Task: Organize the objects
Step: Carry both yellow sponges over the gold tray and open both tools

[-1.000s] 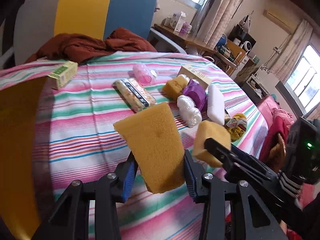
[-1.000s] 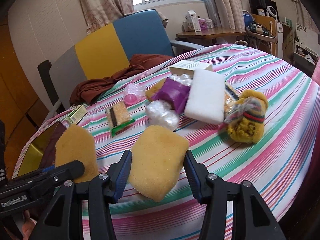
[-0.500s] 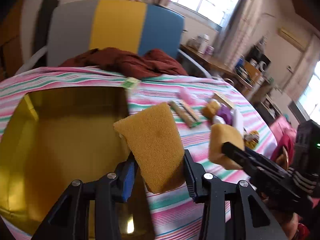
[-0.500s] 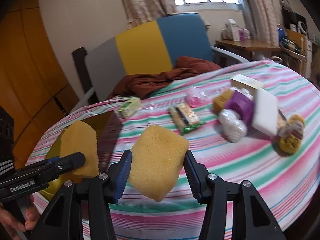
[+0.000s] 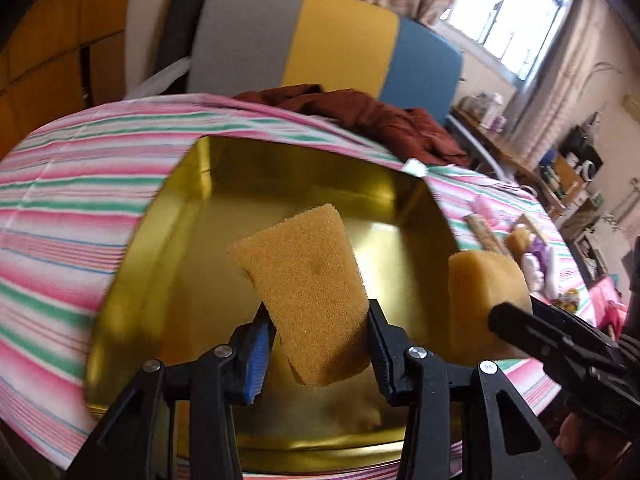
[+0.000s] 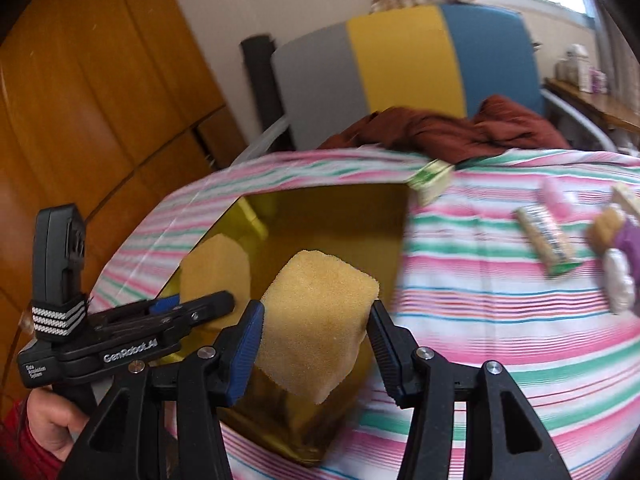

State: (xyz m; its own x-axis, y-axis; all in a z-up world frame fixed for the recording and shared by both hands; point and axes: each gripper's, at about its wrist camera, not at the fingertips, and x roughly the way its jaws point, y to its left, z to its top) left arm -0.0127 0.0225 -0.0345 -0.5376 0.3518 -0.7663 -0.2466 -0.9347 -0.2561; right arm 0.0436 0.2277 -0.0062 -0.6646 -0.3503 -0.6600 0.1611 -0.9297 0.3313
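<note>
holding a yellow sponge [image 5: 308,292] pinched in your left gripper [image 5: 316,340], you have it above the open gold tin [image 5: 160,248] on the striped tablecloth [image 5: 60,208]. your right gripper [image 6: 316,348] clamps a second sponge [image 6: 316,320] over the tin's near edge (the other items, a green-trimmed scrubber [image 6: 548,240] among them, lie well apart to the right).

Two yellow sponges [image 5: 304,292] [image 5: 480,300] are showing, one gold tin [image 5: 132,280] is sitting there, plus two grippers [image 5: 316,344] [image 6: 316,344].
</note>
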